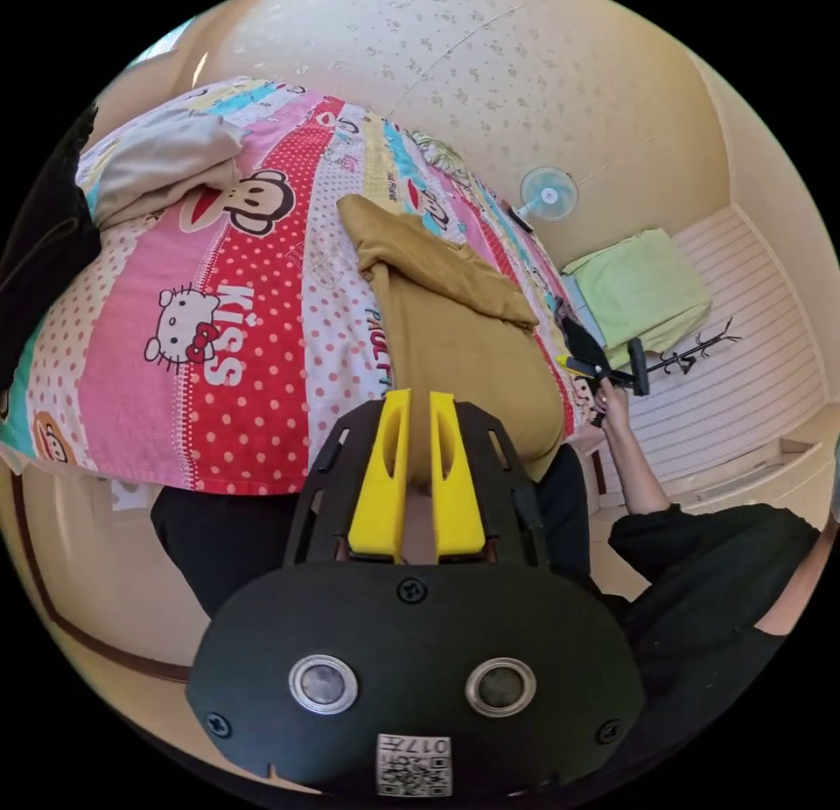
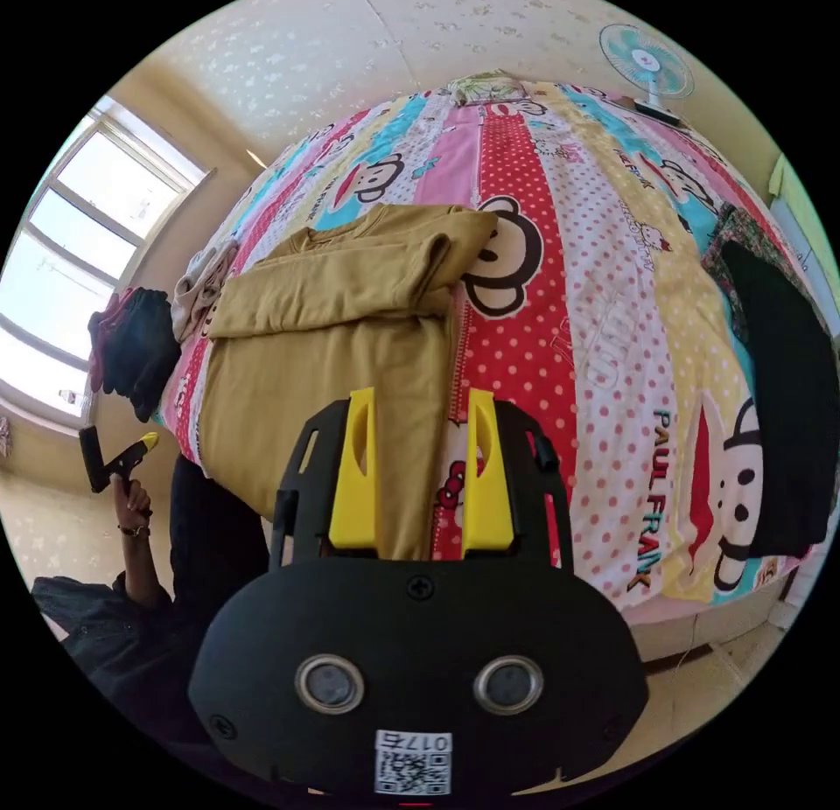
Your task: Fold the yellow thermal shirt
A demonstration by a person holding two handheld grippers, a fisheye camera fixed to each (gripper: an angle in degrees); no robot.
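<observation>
In the left gripper view the left tongs (image 1: 417, 478) sit nearest, their yellow jaws close together with only a narrow slot between them, and the hem of the yellow thermal shirt (image 1: 455, 338) hangs over the bed's edge right at their tips; whether both jaws actually pinch the cloth cannot be told. In the right gripper view the right tongs (image 2: 420, 469) stand with jaws spread wide, the shirt's side edge (image 2: 350, 346) running between them without either jaw pressing on it. The shirt lies on the bed (image 1: 245, 364), partly folded: its body runs up from the near edge, and a sleeve is laid across its upper part. Under it is a bright striped and dotted bedsheet (image 2: 595, 320) with cartoon prints. To one side in the right gripper view a dark garment (image 2: 779, 390) lies on the bed near its edge, and past the shirt a pale garment (image 1: 157, 163) sits bunched in the left gripper view. The person's hand (image 1: 612, 403) holds the other gripper off the bed's side. Farther off, a standing fan (image 1: 549, 193) stands against the patterned wall (image 1: 542, 75), near a green-covered piece of furniture (image 1: 639, 289). A window (image 2: 79, 259) lights the far corner.
</observation>
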